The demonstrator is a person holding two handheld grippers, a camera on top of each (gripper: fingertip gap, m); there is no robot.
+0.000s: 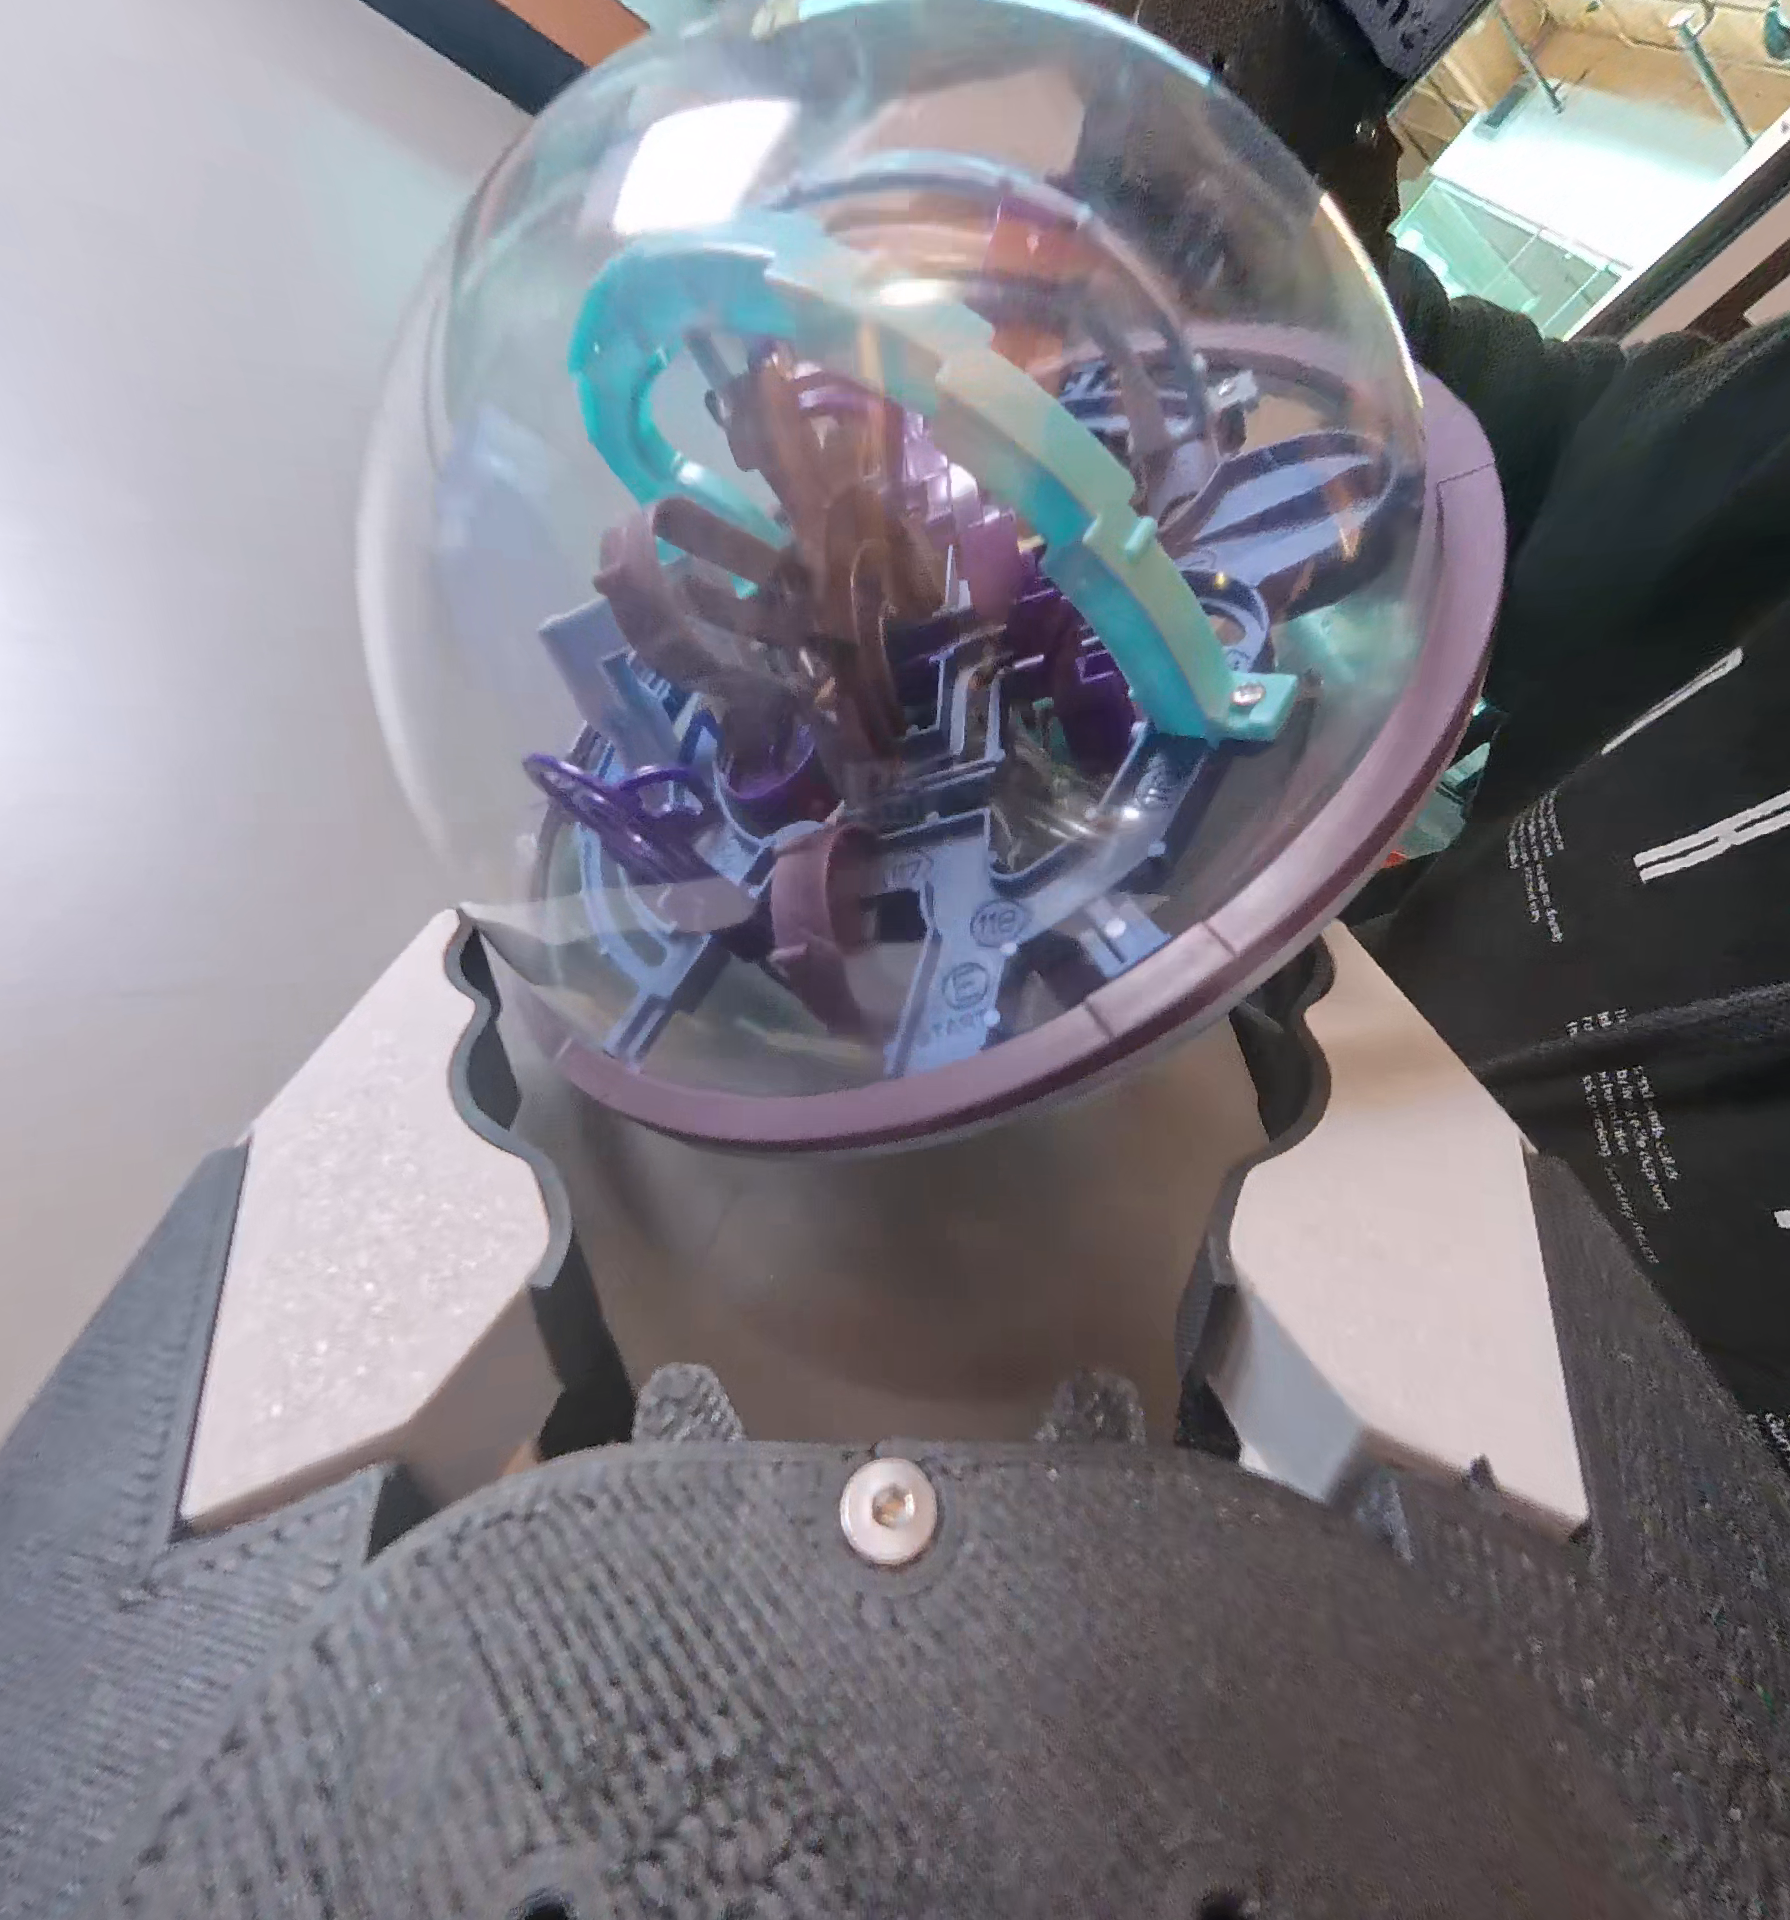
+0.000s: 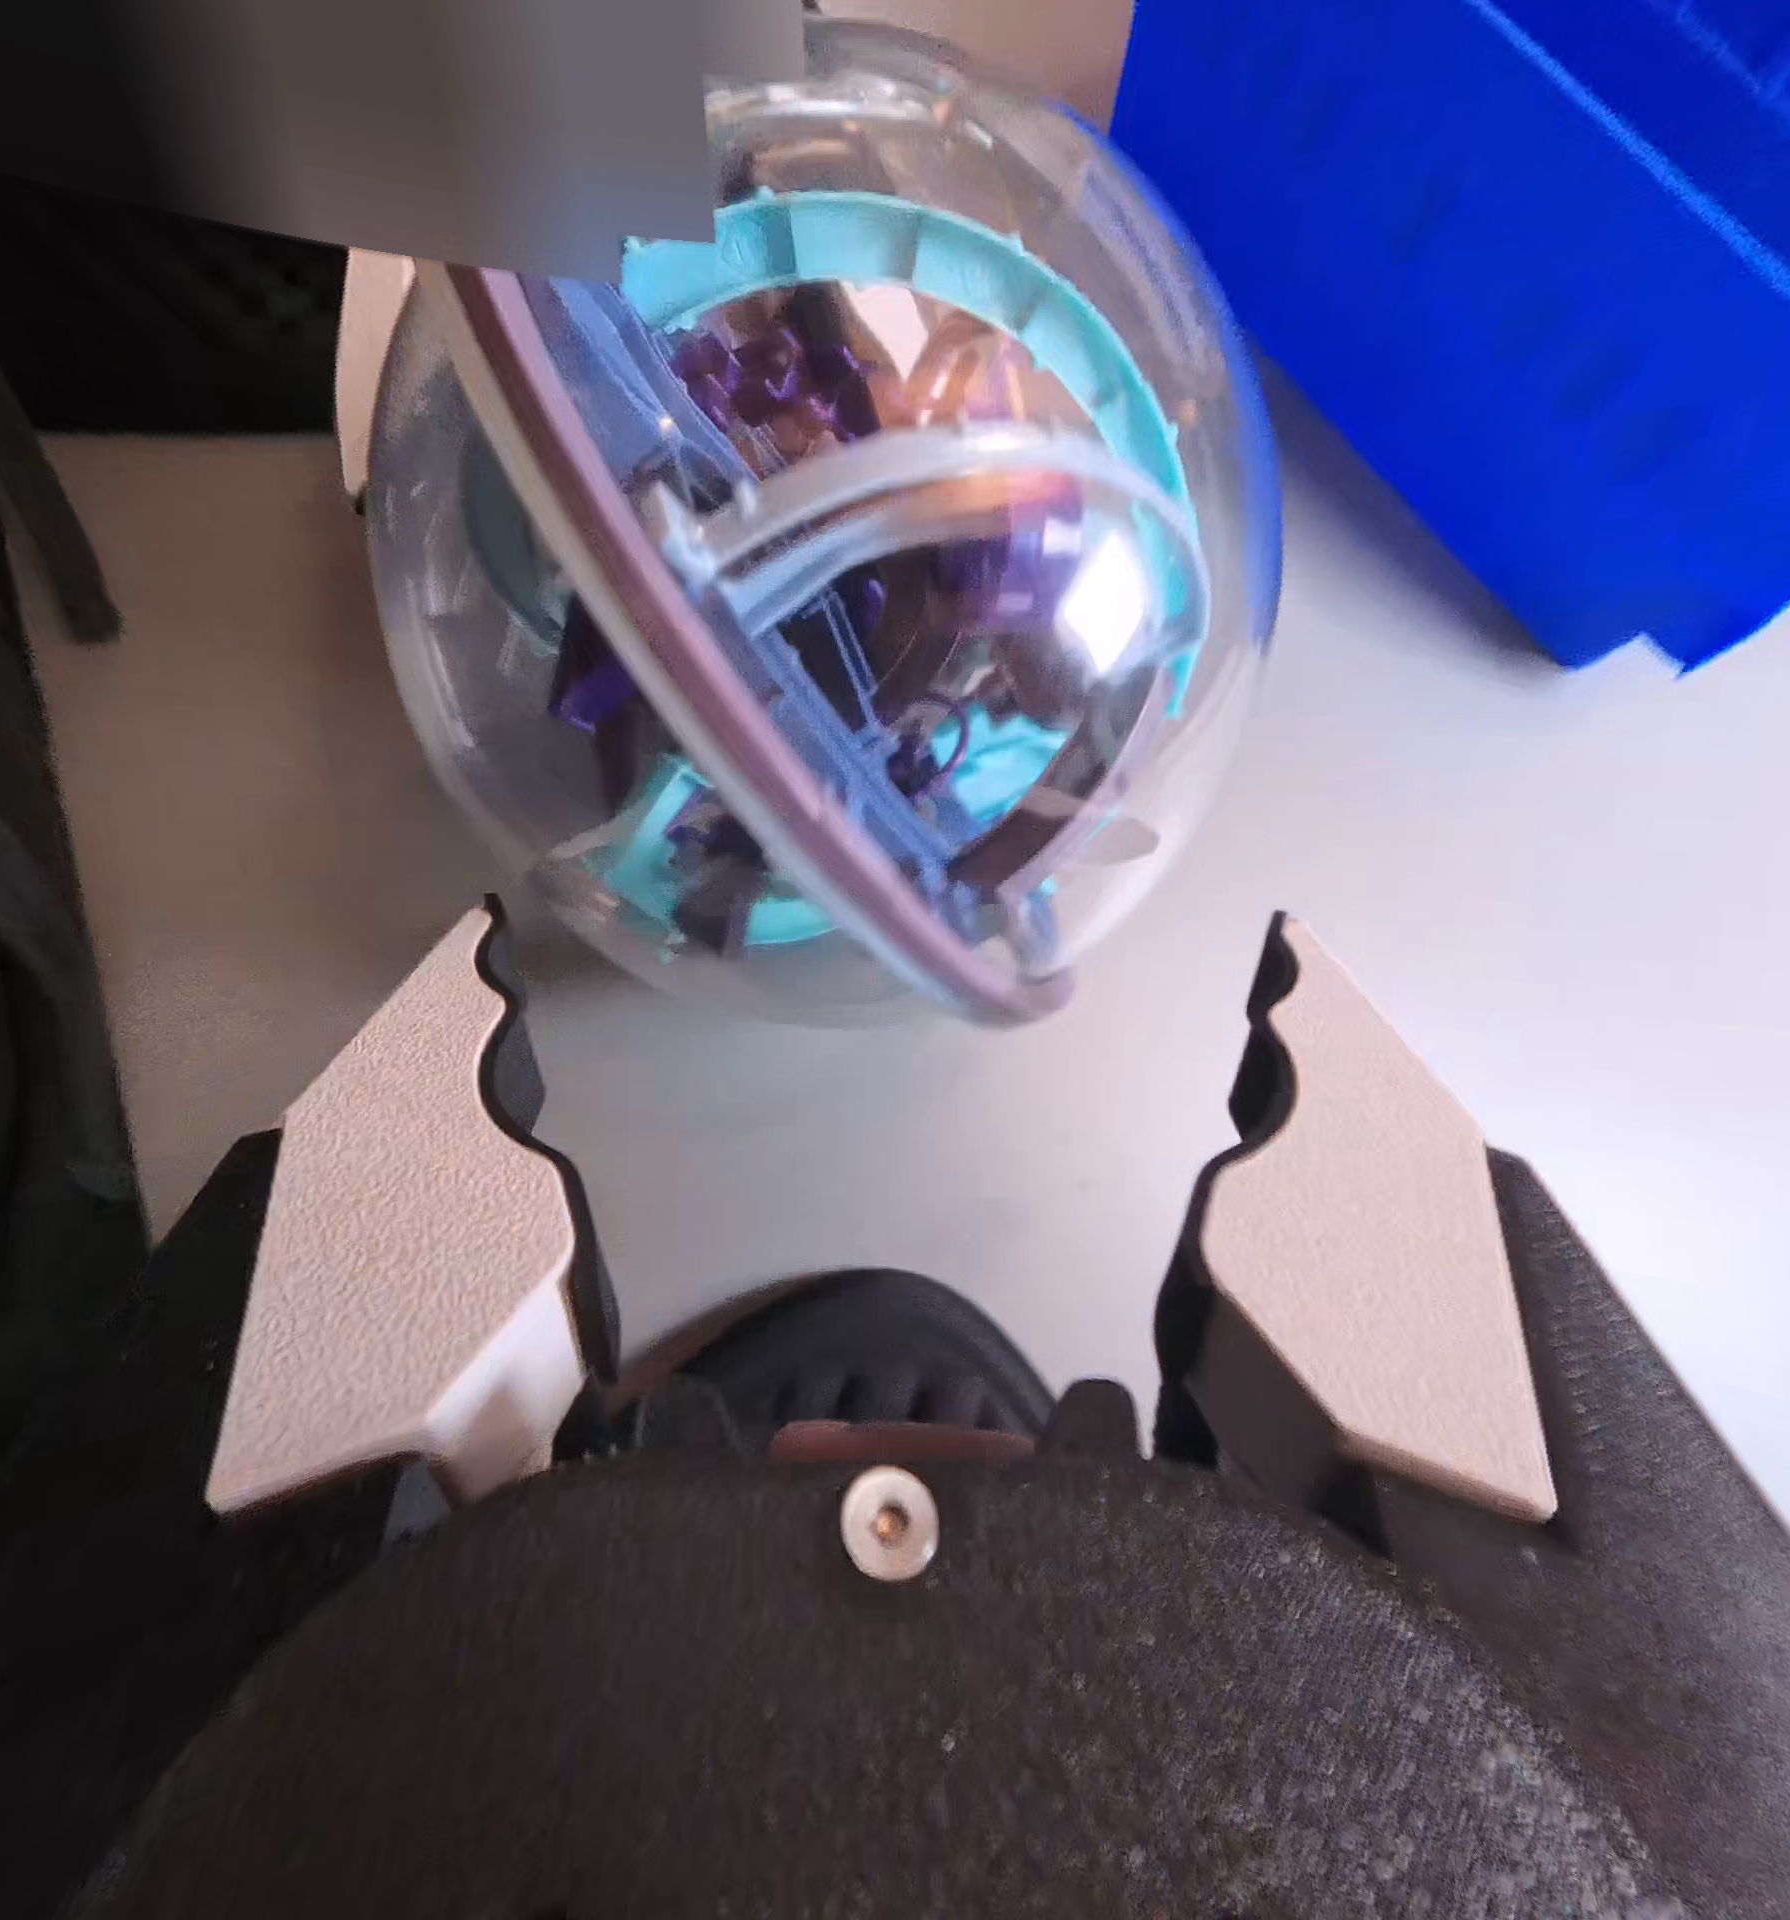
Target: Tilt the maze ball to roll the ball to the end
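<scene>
While the maze ball (image 1: 901, 582) fills the left claw (image 1: 891, 1029) toward twelve o'clock, pinched between spread pads, its purple seam slants. Right claw (image 2: 891, 1029) gapes bare, ball just beyond at twelve above the bench (image 2: 1493, 935).

Black textured hand-held gripper (image 2: 886, 997); beige fingers (image 2: 392, 1195) with wavy black pads; silver screw (image 2: 886, 1515).
</scene>
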